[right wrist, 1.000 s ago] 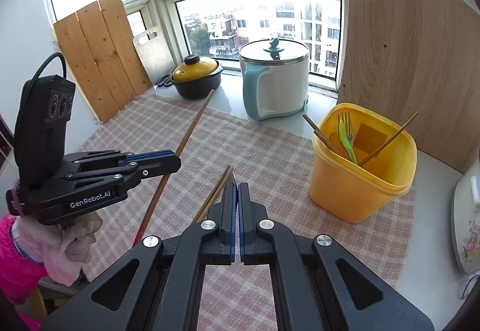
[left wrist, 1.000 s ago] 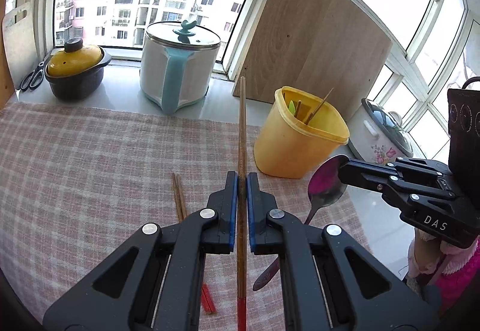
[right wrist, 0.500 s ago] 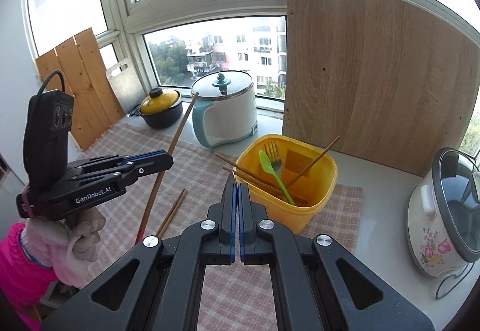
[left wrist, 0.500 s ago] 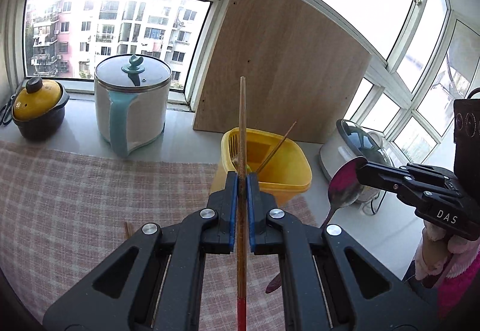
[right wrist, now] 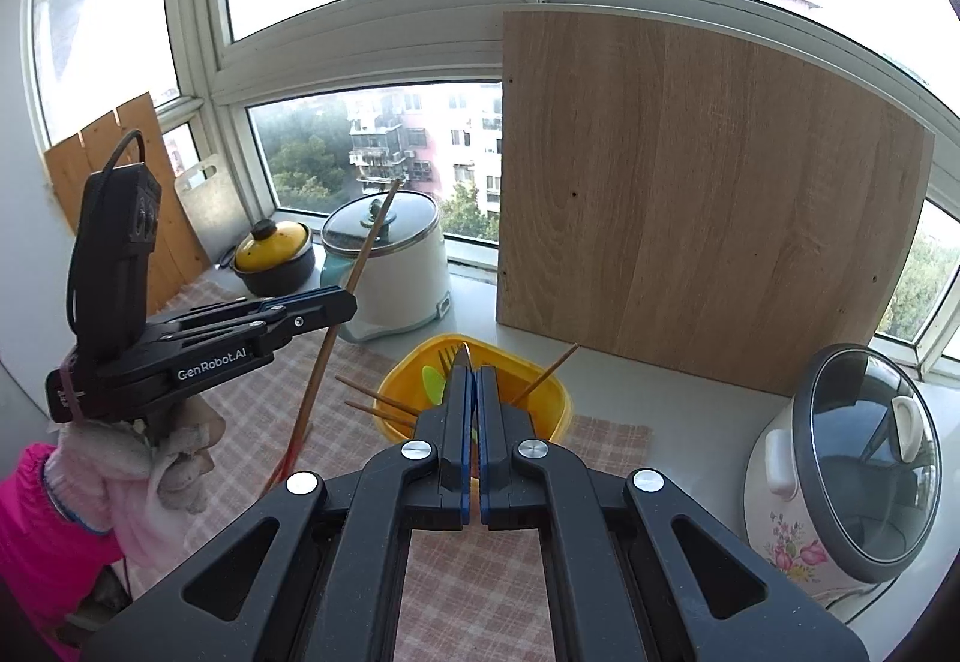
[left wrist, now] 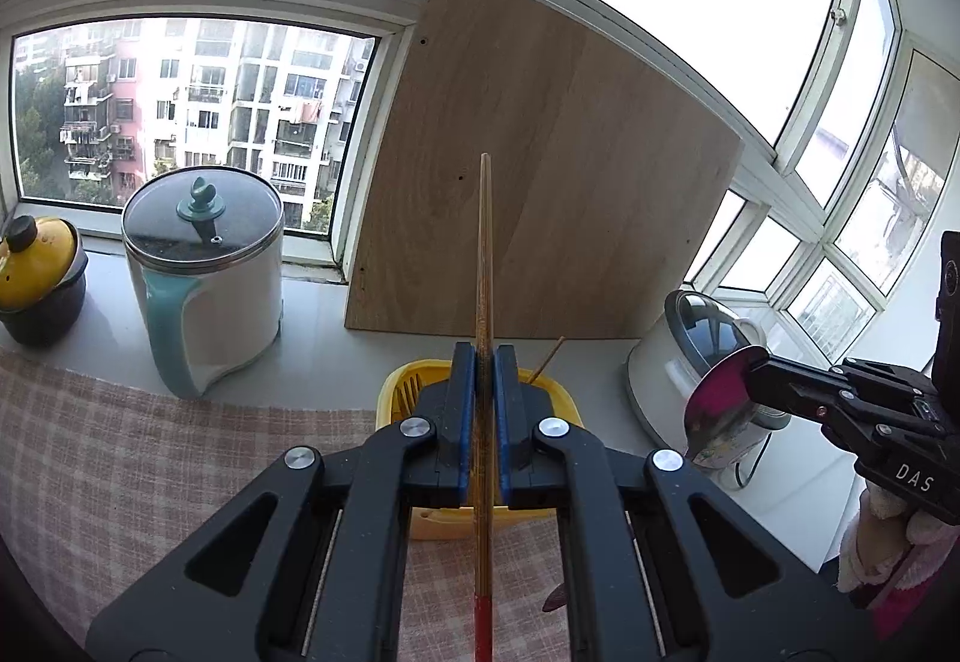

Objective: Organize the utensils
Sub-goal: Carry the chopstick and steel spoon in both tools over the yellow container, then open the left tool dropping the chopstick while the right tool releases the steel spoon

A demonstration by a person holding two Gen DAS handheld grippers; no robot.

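Currently:
bin: yellow bin (right wrist: 543,392) on the table (right wrist: 480,560) holds a green utensil (right wrist: 433,383), fork, loose chopsticks.
left tool (left wrist: 485,356): clamped on a chopstick (left wrist: 483,254), above the bin.
right tool (right wrist: 471,371): clamped on a spoon (left wrist: 717,410), beside the bin.
change: both tools higher, nearer the bin than a second ago.

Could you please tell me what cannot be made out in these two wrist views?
- Yellow bin, left wrist view: the left gripper hides most of it.
- Spoon, left wrist view: the handle runs behind the left gripper's body.
- Chopstick, right wrist view: its red end is hidden behind the right gripper.
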